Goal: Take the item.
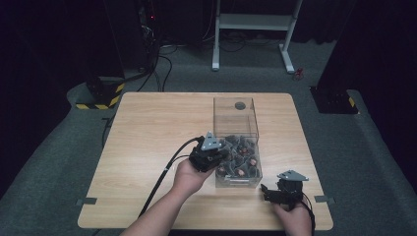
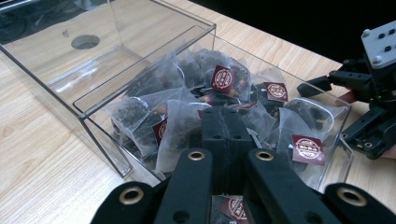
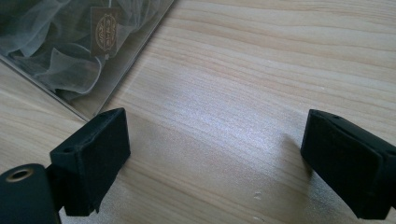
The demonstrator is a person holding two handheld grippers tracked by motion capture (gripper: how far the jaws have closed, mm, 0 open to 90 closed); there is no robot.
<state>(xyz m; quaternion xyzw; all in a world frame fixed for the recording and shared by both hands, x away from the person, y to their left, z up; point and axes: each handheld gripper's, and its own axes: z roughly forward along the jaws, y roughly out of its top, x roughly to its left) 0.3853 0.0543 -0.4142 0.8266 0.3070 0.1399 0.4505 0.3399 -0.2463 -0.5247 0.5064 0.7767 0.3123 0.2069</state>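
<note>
My left tool [image 2: 224, 122] sits clamped shut over the tea bags [image 2: 223, 79] inside the clear box [image 1: 236, 142]; whether it pinches one I cannot tell. My right tool [image 3: 215, 154] waits wide beside the box.

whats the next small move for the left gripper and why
Probably lift it a little, straight up. The left gripper is shut down among the tea bags in the clear box; whether it pinches one cannot be told, and a small lift would show that.
</note>
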